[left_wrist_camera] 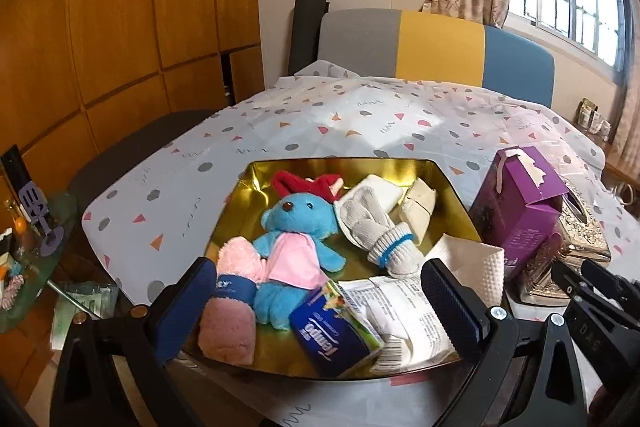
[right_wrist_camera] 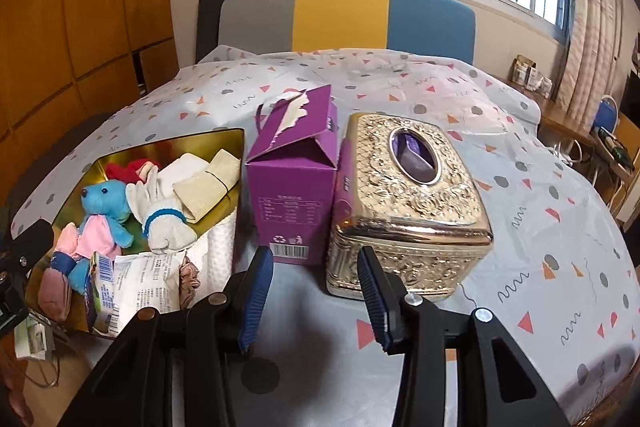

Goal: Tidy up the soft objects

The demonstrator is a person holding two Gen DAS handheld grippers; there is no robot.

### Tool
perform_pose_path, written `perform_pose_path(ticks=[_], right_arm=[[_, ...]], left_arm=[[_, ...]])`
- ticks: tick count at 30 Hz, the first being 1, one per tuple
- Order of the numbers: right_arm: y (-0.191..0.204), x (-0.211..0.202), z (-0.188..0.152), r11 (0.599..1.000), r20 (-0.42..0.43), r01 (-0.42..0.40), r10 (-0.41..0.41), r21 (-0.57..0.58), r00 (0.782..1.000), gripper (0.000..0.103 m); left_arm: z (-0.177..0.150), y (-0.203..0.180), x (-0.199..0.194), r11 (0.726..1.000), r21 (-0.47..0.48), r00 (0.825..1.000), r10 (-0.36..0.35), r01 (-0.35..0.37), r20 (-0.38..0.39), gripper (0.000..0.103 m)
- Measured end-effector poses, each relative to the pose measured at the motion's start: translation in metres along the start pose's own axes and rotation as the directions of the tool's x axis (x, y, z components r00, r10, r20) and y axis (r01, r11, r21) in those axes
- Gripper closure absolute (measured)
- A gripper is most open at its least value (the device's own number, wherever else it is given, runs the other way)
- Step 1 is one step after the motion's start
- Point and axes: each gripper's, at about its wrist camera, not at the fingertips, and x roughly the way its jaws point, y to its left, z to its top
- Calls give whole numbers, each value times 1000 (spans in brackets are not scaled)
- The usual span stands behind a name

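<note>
A gold tin (left_wrist_camera: 340, 169) on the table holds a blue teddy (left_wrist_camera: 292, 223) in pink cloth, a pink plush piece (left_wrist_camera: 240, 259), a white knitted glove (left_wrist_camera: 376, 227), folded cream cloths (left_wrist_camera: 418, 207), a blue Tempo tissue pack (left_wrist_camera: 332, 339) and a white packet (left_wrist_camera: 404, 311). My left gripper (left_wrist_camera: 320, 307) hangs over the tin's near end, jaws wide open, gripping nothing. My right gripper (right_wrist_camera: 316, 295) stands open and bare over the tablecloth, just short of a purple carton (right_wrist_camera: 292, 187) and a gold tissue box (right_wrist_camera: 412, 203). The tin (right_wrist_camera: 228, 141) lies to its left.
A white embossed paper towel (left_wrist_camera: 476, 263) leans at the tin's right corner. A patterned cloth covers the table (right_wrist_camera: 520, 227). A grey, yellow and blue chair back (left_wrist_camera: 436, 43) stands at the far edge. A small glass side table (left_wrist_camera: 28, 255) with clutter sits at left.
</note>
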Motion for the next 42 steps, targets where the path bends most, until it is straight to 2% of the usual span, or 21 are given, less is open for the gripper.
perform_pose_path(ticks=[6,42], right_arm=[[-4,-4,5,1000,25,12,-12,8,1000,59],[2,-2,3,1000,11,-3,3,-9,1000,59]], left_arm=[[-4,-7,3,1000,11,1000,-9,9,-15,0],[-6,-8,1,999,-14,998,-30,29,-53,0]])
